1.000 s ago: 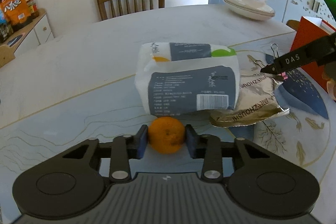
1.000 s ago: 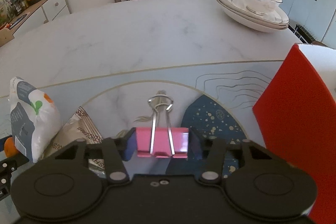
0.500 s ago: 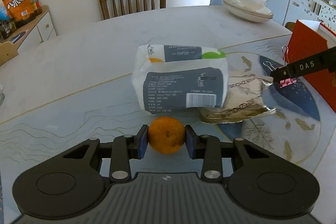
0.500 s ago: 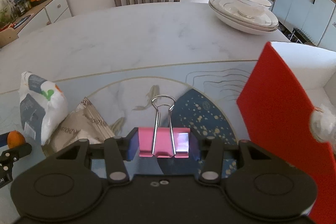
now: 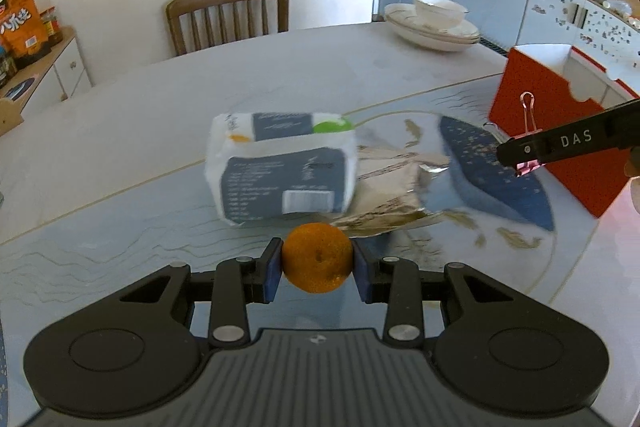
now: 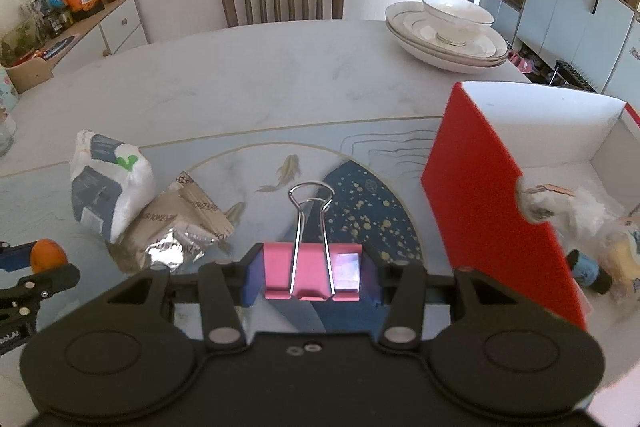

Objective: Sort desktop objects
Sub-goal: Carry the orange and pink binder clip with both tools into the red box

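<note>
Orange fruit (image 5: 317, 257) sits pinched at its middle in the left gripper (image 5: 317, 269), above the bench (image 5: 160, 99); soft-skinned, it wants a gentle squeeze. The right gripper (image 6: 312, 277) clamps a pink clip (image 6: 312, 273), stiff and light, near the red box (image 6: 492, 203).

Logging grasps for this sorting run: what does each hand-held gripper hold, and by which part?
The left hand-held gripper clamps the small orange across its sides. The right hand-held gripper clamps the pink binder clip by the ends of its pink body, wire handles pointing forward.
</note>
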